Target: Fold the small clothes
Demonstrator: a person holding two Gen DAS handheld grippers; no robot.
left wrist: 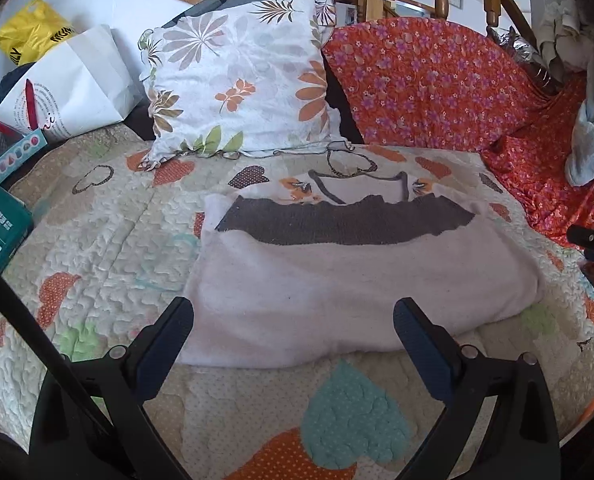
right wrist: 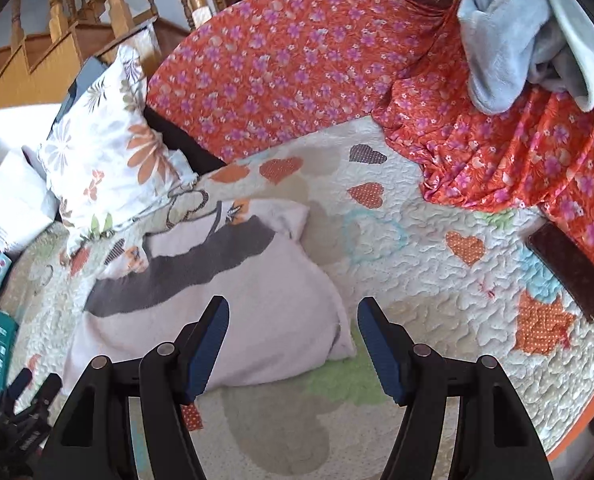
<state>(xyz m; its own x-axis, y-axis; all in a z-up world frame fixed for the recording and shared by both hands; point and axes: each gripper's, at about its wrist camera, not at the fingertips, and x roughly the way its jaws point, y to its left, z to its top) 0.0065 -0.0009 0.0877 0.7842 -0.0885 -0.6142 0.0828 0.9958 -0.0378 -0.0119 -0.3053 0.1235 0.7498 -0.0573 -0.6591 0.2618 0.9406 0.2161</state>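
Your left tool [left wrist: 293, 332] hangs wide apart and empty over the near hem of the fuzzy white garment with a grey band [left wrist: 357, 280]; your right tool [right wrist: 293, 340] is likewise spread, holding nothing, at its right-hand corner. You are placed this way, I judge, to pinch both ends of that edge together. The garment lies flat on the heart-patterned quilted bed cover [left wrist: 109, 240], apparently already doubled over (the thick near edge suggests it, though I can't be sure). Its long axis runs left to right, neckline pointing away towards the leaf-printed white cushion [left wrist: 241, 76].
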